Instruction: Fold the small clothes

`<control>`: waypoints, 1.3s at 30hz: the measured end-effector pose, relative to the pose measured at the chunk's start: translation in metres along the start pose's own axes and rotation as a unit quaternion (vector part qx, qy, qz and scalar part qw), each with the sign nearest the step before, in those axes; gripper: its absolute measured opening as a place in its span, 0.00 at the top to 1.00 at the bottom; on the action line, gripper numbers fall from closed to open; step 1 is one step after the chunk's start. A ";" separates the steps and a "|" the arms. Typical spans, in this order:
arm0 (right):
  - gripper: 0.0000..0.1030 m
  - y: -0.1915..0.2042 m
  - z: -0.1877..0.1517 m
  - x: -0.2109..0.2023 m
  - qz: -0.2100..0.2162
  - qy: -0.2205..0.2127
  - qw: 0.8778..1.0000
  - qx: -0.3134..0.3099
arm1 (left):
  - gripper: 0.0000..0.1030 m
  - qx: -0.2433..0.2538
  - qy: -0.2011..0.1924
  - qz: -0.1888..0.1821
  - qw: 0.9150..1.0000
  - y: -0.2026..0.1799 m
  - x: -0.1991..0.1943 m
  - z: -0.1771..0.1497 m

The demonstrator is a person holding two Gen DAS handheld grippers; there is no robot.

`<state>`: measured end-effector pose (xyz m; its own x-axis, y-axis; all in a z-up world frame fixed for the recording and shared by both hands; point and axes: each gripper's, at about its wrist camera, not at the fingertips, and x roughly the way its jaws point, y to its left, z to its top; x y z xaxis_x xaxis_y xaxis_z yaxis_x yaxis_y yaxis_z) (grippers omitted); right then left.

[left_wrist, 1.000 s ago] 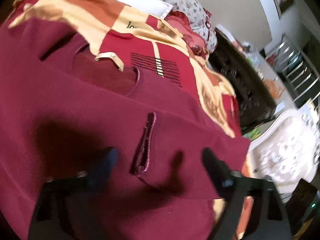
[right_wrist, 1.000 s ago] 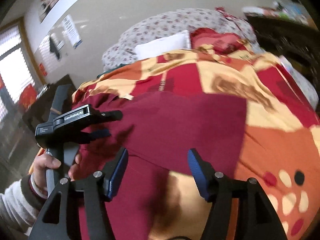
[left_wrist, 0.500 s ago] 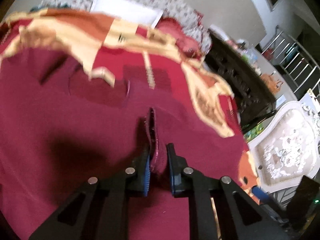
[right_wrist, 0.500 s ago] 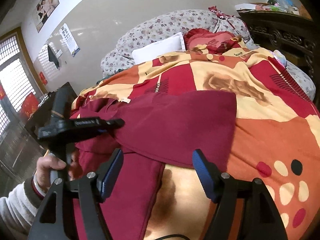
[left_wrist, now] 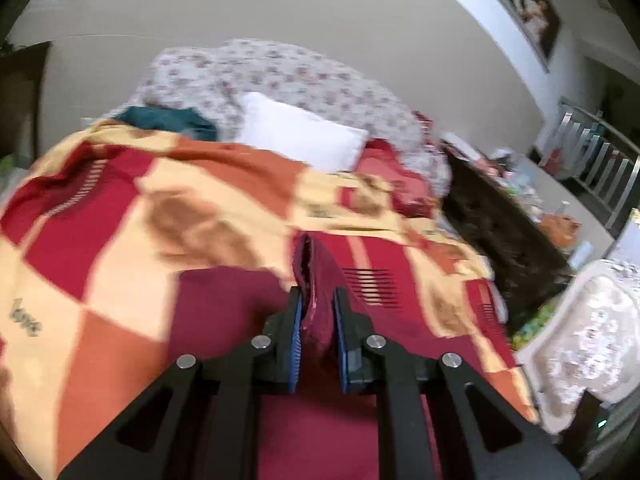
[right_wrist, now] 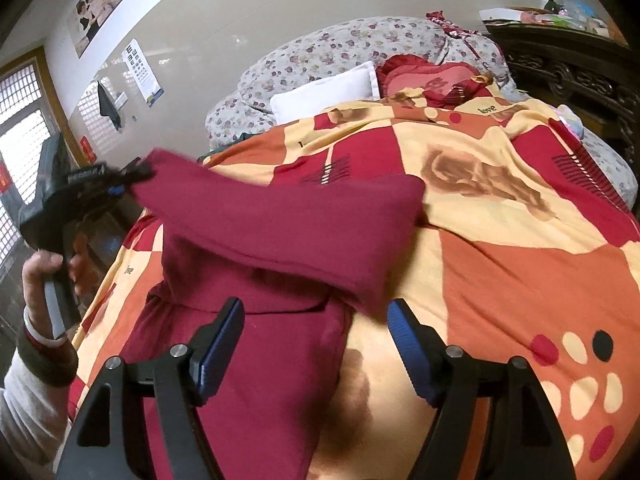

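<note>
- Right wrist view — your left gripper (right_wrist: 134,178) has the maroon garment (right_wrist: 280,232) pinched by its cuff end, lifted off the patchwork quilt (right_wrist: 520,280).
- Sleeve runs left to right across you — your right gripper (right_wrist: 316,330), nearer the body, is spread wide, nothing between its pads.

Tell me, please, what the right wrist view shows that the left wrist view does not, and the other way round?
Only the right wrist view shows the hand that carries the left gripper, the lifted fold of the maroon garment hanging from it, and the open right gripper with nothing between its pads. Only the left wrist view shows the blue pads clamped on the cloth up close, and the white chair. Both share the patterned bedspread, white pillow and floral quilt.
</note>
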<state>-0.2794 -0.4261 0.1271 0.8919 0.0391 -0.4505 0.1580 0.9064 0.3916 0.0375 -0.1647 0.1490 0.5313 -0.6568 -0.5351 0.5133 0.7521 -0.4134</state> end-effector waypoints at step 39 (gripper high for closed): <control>0.63 0.047 0.063 0.084 -0.069 0.032 0.992 -0.099 | 0.35 0.008 0.041 0.101 0.994 0.060 0.039 -0.044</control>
<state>-0.1707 -0.4069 0.1588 0.8378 -0.0692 -0.5415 0.1839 0.9697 0.1607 0.0596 -0.1434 0.0711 0.5690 -0.4846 -0.6644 0.4119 0.8672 -0.2797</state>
